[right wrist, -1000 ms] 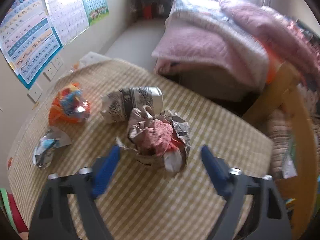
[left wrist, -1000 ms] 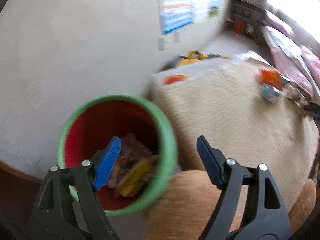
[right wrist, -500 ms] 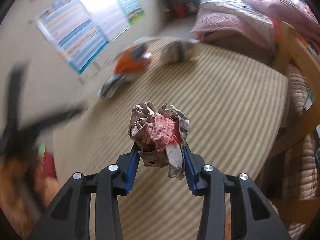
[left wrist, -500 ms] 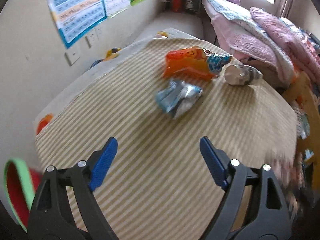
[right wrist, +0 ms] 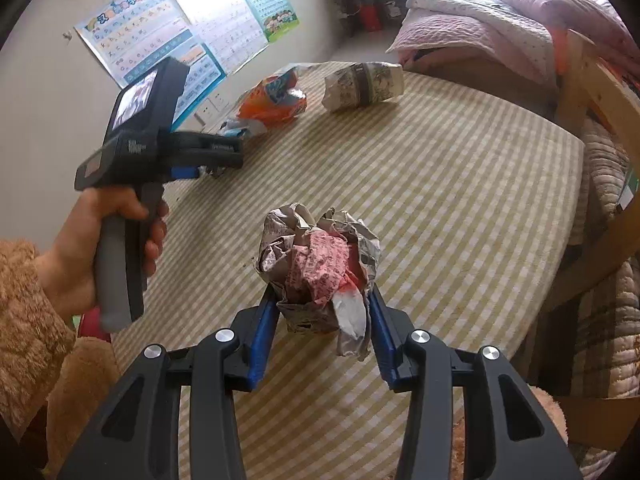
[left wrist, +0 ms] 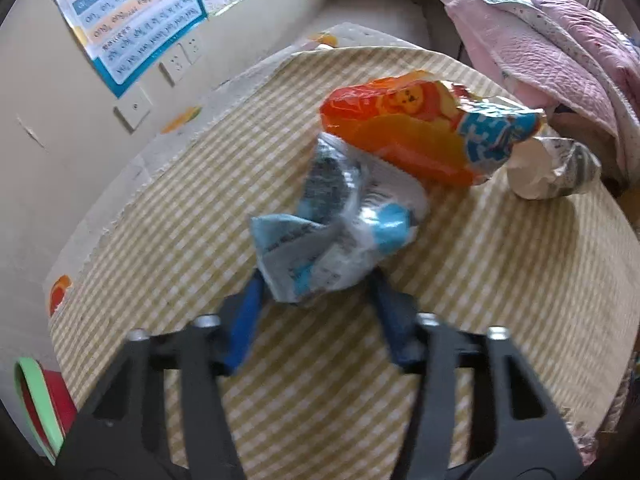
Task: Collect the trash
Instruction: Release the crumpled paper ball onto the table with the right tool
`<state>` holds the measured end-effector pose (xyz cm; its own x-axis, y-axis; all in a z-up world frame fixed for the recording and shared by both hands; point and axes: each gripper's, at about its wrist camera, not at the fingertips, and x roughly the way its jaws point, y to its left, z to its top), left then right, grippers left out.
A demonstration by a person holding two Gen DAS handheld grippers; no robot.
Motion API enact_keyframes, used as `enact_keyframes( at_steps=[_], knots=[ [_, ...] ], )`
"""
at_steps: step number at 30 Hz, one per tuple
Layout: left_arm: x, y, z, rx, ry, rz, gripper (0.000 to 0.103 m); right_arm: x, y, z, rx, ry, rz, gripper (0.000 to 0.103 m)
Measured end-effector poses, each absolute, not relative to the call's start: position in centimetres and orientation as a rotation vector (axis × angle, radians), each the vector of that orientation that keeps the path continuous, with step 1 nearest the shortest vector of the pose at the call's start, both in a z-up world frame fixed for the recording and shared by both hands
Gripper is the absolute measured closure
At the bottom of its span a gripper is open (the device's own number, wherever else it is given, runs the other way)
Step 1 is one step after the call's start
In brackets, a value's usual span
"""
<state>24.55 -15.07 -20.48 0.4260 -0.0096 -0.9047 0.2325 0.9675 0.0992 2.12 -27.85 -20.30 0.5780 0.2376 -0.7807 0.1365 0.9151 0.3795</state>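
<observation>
Left wrist view: left gripper [left wrist: 316,300] has just been closing, blue fingers [left wrist: 246,330] now flanking crumpled blue-white wrapper [left wrist: 340,228] on checked table [left wrist: 500,280]; blur hides whether pads press it. Orange snack bag [left wrist: 416,132] touching wrapper's far side; crushed paper cup [left wrist: 552,168] just beside bag. Green-rimmed red bin [left wrist: 36,404] at table's near left edge. Right gripper [right wrist: 322,312] clamped on crumpled newspaper ball [right wrist: 318,264], held above table. Person's hand [right wrist: 84,256] holds left gripper's handle.

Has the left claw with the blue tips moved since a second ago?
Yes. The left claw has swung away from the green-rimmed red bin, now at the picture's left edge, onto the checked tablecloth, and has just been closing around the crumpled blue-and-white wrapper.
</observation>
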Motion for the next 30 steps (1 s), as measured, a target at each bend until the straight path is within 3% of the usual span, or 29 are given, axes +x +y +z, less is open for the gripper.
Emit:
enact_keyframes(
  at_steps=[3, 14, 16, 18, 19, 20, 21, 22, 30],
  knots=[
    [24.2, -15.3, -20.2, 0.265, 1.121, -0.155, 0.090, 2.2, -27.8, -20.3, 0.422, 0.959, 0.063, 0.060],
    [19.2, -10.2, -19.8, 0.104, 1.213, -0.197, 0.090, 2.4, -27.7, -20.3, 0.411, 0.961, 0.056, 0.059],
    [17.6, -9.6, -20.0, 0.136, 1.219, -0.194, 0.081, 2.7, -27.6, -20.8, 0.411, 0.984, 0.058, 0.057],
    [16.7, -8.8, -19.8, 0.125, 1.219, -0.196, 0.052, 2.8, -27.6, -20.9, 0.411, 0.991, 0.060, 0.056],
    [16.0, -8.2, -19.6, 0.099, 1.220, -0.191, 0.046, 2.8, -27.7, -20.9, 0.411, 0.988, 0.058, 0.051],
    [15.6, -7.7, -19.4, 0.080, 1.221, -0.187, 0.044, 2.8, -27.7, -20.9, 0.411, 0.990, 0.059, 0.046],
    [15.2, -7.4, -19.1, 0.059, 1.222, -0.186, 0.044, 2.9, -27.7, -21.1, 0.412, 0.996, 0.061, 0.035],
    [14.8, -7.1, -18.8, 0.039, 1.217, -0.186, 0.044, 3.0, -27.7, -21.3, 0.413, 1.003, 0.058, 0.033],
    [17.8, -8.7, -17.4, 0.176, 1.109, -0.177, 0.032, 2.8, -28.2, -21.1, 0.444, 0.977, 0.050, 0.032]
  ],
)
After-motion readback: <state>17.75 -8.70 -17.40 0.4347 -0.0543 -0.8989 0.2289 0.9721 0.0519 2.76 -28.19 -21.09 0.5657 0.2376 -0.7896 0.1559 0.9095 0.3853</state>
